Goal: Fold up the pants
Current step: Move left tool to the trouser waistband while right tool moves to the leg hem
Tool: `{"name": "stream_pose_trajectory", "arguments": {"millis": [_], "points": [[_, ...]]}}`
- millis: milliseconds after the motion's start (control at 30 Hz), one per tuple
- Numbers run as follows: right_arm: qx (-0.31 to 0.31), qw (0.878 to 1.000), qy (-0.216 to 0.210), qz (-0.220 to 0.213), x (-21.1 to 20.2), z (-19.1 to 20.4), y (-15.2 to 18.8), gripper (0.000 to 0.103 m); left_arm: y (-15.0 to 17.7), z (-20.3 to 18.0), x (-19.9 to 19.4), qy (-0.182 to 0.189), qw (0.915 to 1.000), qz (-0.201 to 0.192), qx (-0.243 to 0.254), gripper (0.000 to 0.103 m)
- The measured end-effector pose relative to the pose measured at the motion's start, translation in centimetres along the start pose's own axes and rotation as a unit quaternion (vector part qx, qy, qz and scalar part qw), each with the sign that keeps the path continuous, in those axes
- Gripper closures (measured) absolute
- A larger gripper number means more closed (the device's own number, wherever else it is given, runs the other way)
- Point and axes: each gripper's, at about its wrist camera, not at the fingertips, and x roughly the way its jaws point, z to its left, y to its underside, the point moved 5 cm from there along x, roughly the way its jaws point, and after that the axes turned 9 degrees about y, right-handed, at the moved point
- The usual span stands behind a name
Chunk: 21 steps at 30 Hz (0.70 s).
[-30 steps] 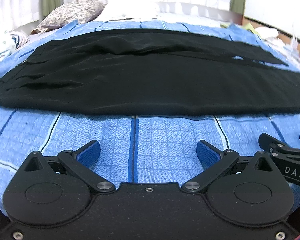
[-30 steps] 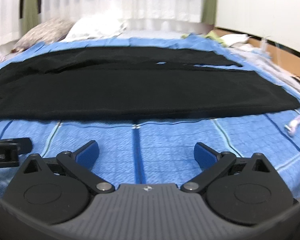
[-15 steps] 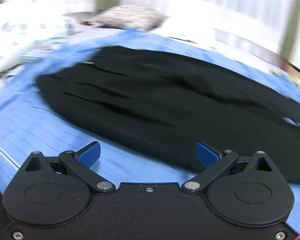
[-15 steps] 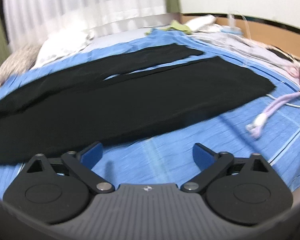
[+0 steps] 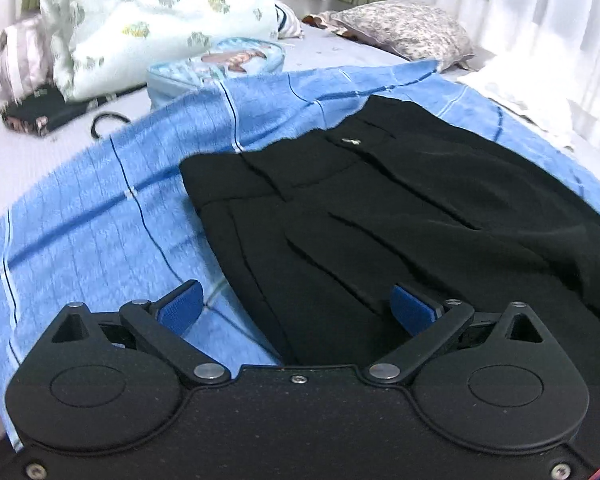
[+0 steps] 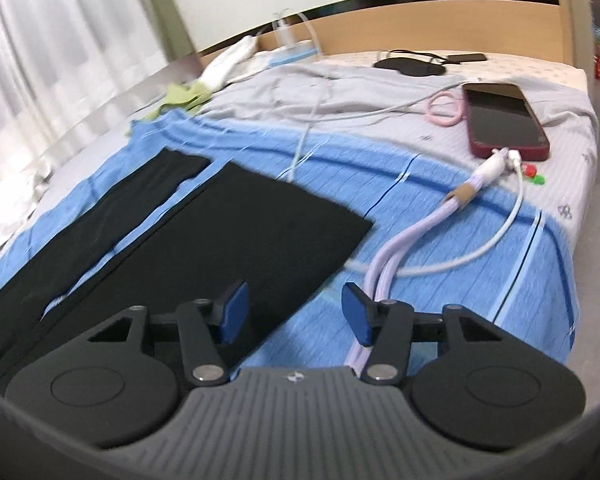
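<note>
Black pants (image 5: 380, 216) lie flat on a blue checked sheet (image 5: 100, 208) on a bed. The left wrist view shows the waistband end, with a small metal clasp (image 5: 350, 141). My left gripper (image 5: 296, 308) is wide open and empty, over the near edge of the waist end. The right wrist view shows the two leg ends (image 6: 236, 232), side by side with a strip of sheet between them. My right gripper (image 6: 294, 312) is partly open and empty, just off the near corner of the near leg's hem.
A lilac cable bundle (image 6: 412, 236) and a white cable run right beside my right gripper. A red phone (image 6: 504, 120) lies beyond them. Pillows (image 5: 152, 20), a blue pouch (image 5: 216, 64) and a dark book (image 5: 40, 114) lie beyond the waist end.
Both grippers have swung apart from the pants' long side: the left toward the waistband end, the right toward the leg hems. The right jaws have narrowed; the left stay wide.
</note>
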Motion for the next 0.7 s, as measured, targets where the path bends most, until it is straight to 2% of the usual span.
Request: {"name": "stream_pose_trajectory", "arguments": {"millis": [100,267,367,467,533,700], "points": [[0.002,1.000,0.001,0.004,1.5,0.1,-1.0,0.035,0.0,-0.5,0.8,-0.009,0.9999,0.002,0.009,0.003],[-0.039,0.999,0.011,-0.003,3.0,1.0,-1.8,0.034,0.0,-1.1,1.7,-0.033,0.9988,-0.010,0.036,0.002],[-0.069,0.997,0.017,-0.009,3.3,1.7,-1.7,0.044,-0.2,-1.2,2.0,-0.030,0.9989,-0.013,0.033,0.001],[-0.087,0.996,0.026,-0.017,3.5,2.0,-1.8,0.064,-0.6,-1.2,2.5,-0.027,0.9991,-0.012,0.029,0.001],[-0.095,0.995,0.034,-0.021,3.5,1.9,-1.9,0.082,-0.9,-1.2,2.8,-0.027,0.9991,-0.011,0.031,0.001],[-0.094,0.995,0.028,-0.016,3.8,1.6,-2.3,0.090,-1.3,-1.7,3.4,-0.030,0.9983,0.001,0.051,0.001]]}}
